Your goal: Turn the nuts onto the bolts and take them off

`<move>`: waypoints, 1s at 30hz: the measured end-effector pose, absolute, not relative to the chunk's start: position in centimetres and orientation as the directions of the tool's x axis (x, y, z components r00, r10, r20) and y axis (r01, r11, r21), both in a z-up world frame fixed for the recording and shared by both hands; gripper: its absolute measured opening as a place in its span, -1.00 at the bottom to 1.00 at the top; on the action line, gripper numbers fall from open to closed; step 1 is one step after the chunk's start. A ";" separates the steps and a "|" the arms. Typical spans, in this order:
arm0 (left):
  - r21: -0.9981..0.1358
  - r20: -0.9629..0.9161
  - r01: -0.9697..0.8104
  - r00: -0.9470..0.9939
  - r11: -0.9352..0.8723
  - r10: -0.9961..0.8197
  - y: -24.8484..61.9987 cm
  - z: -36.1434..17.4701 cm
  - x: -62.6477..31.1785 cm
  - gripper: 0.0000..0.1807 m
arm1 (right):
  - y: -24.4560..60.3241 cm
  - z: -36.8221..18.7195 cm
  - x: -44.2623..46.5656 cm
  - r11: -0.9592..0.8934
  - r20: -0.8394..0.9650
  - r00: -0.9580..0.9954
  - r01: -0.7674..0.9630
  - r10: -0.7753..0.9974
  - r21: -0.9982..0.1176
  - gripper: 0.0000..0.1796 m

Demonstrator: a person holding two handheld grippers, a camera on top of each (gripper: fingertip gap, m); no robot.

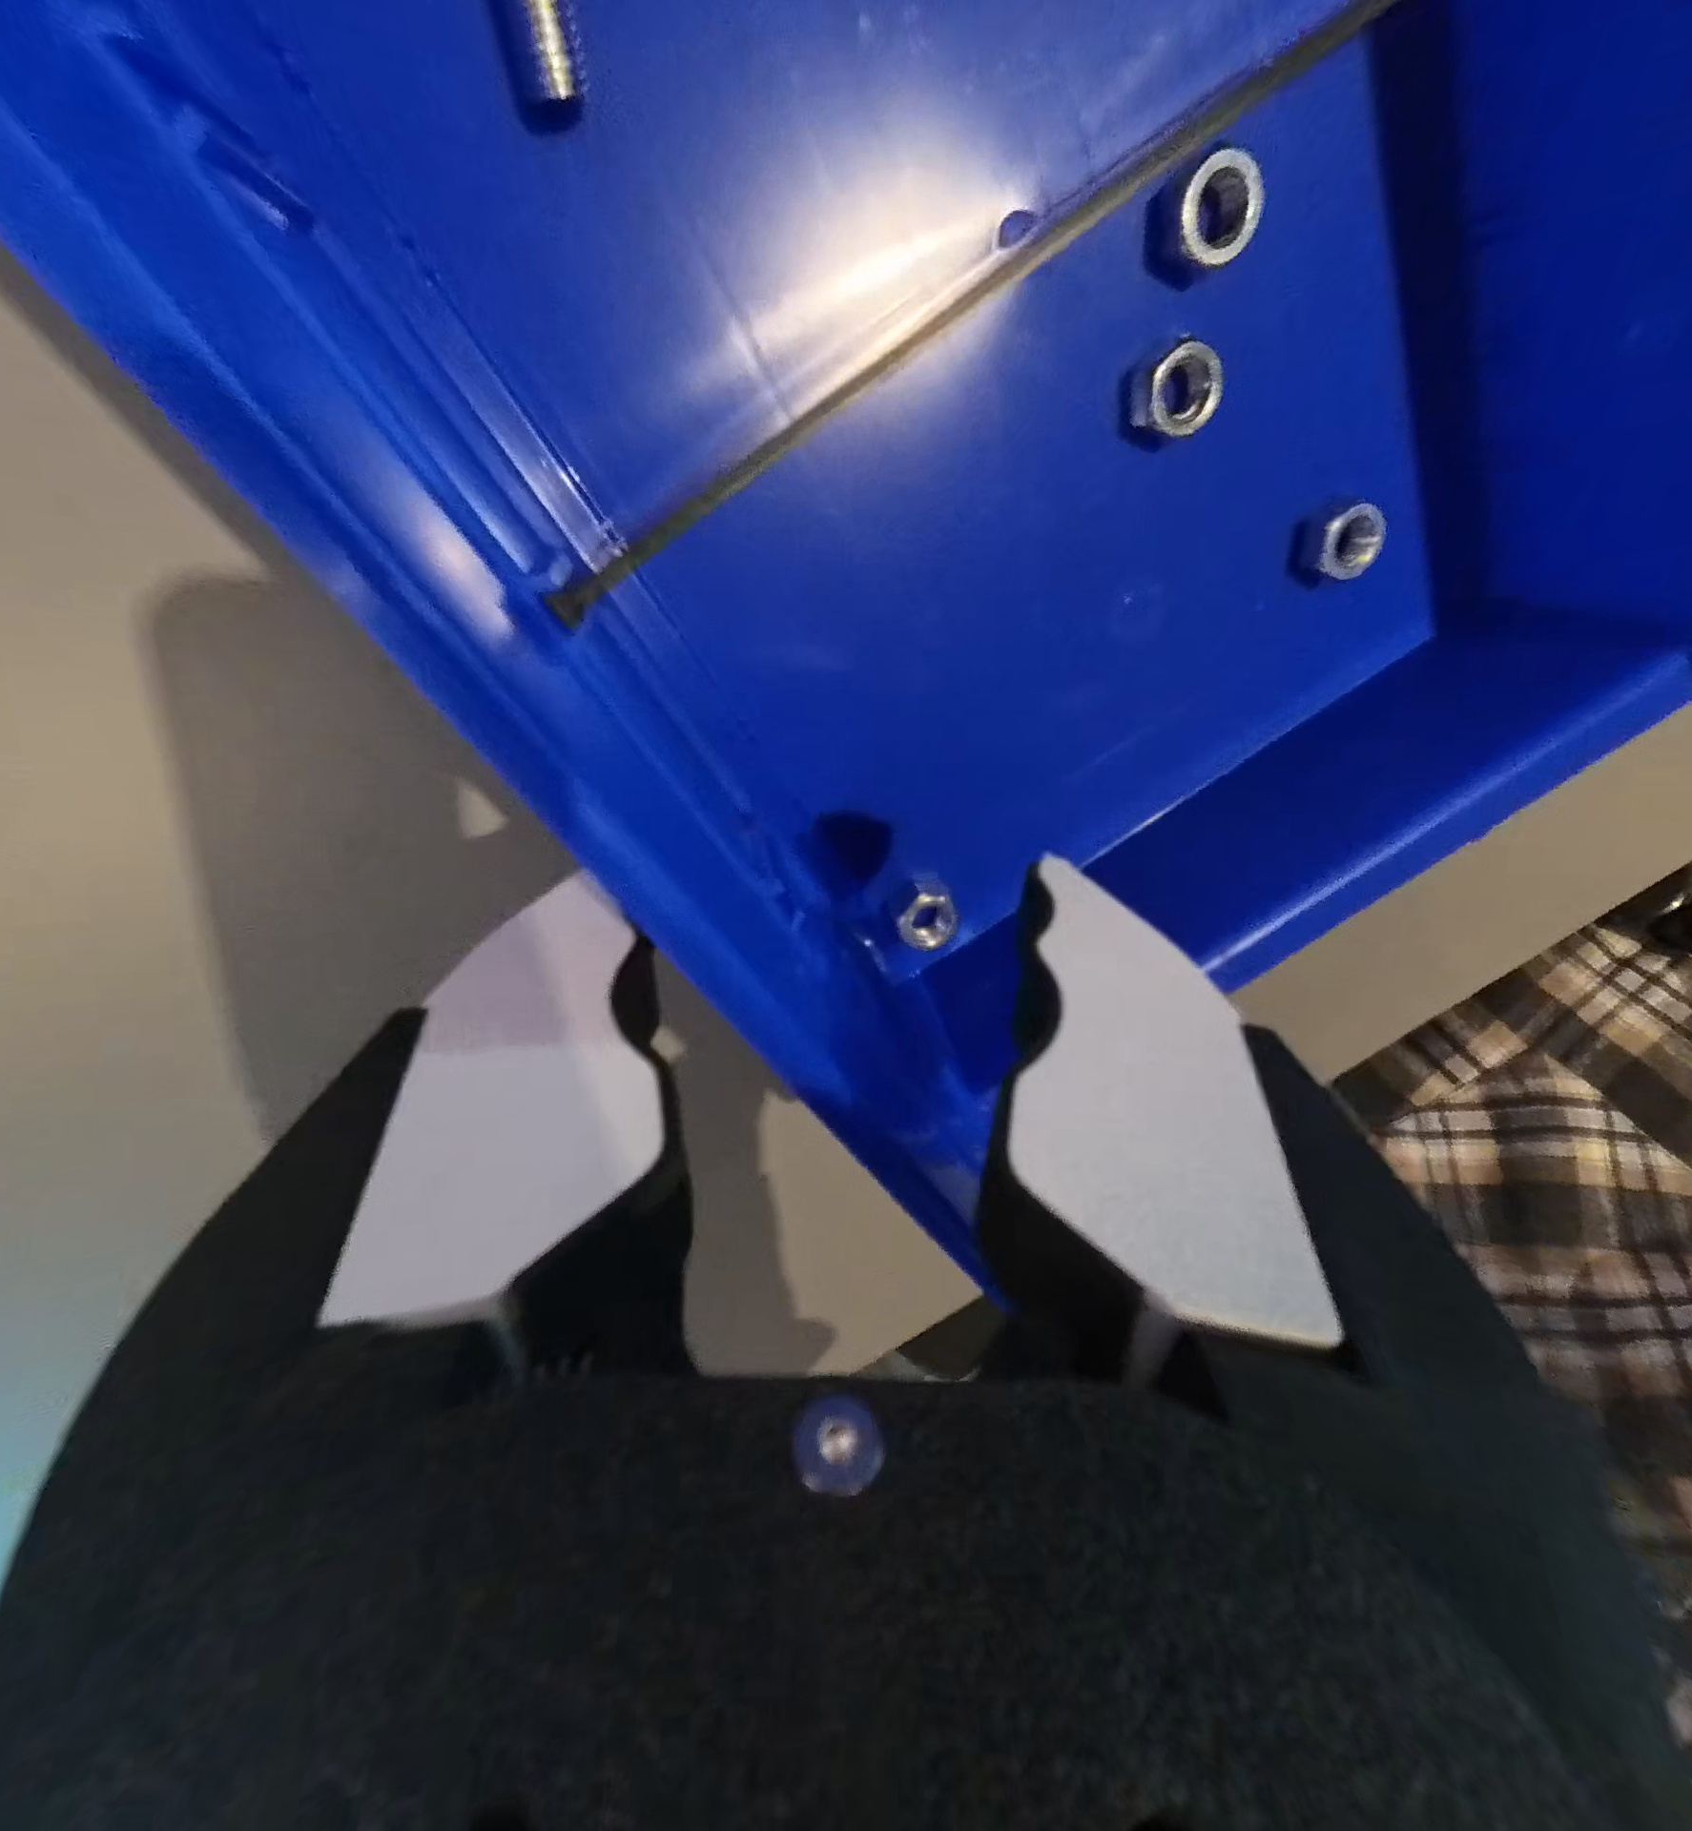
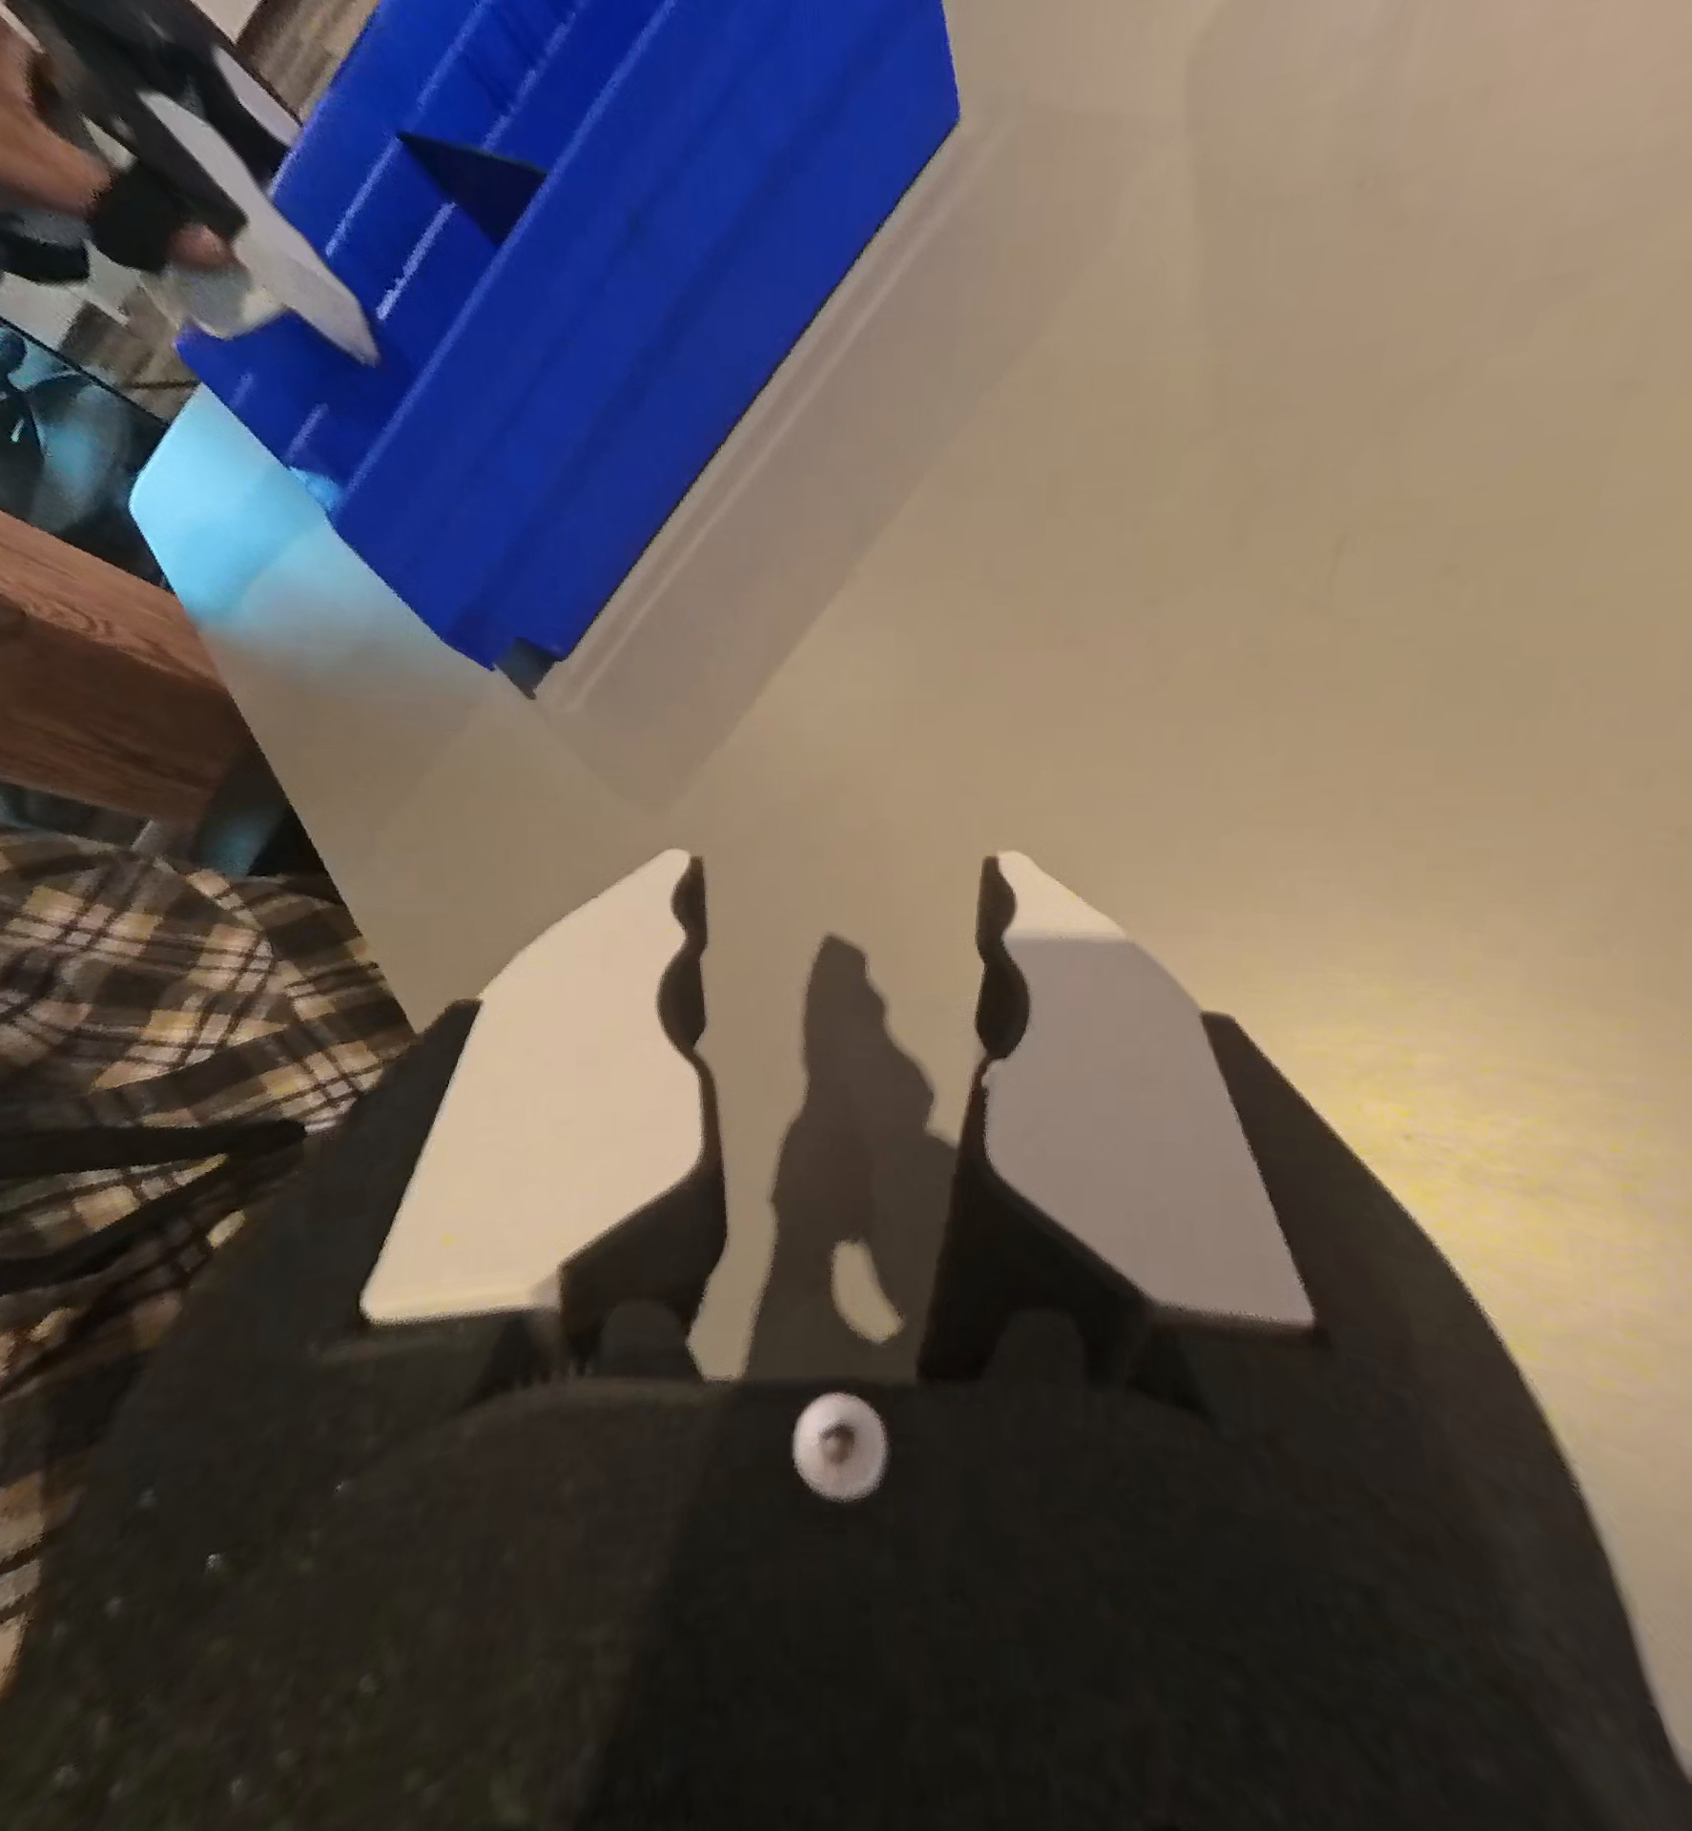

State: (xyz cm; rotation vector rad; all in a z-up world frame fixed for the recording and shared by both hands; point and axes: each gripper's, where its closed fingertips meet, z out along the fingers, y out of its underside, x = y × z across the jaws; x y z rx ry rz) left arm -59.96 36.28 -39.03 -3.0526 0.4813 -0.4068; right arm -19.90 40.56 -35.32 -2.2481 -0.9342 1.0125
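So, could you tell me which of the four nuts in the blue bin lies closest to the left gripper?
The smallest nut, in the bin's near corner just ahead of the left gripper. The other three lie farther back, along the far side.

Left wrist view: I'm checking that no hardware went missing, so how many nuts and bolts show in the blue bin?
Nuts: 4
Bolts: 1, partly cut off by the frame edge
Total: 5 pieces in the blue bin
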 end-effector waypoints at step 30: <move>-0.052 0.152 0.182 0.973 -0.982 0.173 27.9 -40.0 -81.9 -0.94 | 40.0 -35.6 -23.1 -0.660 -0.557 0.357 0.344 0.750 -0.668 -0.57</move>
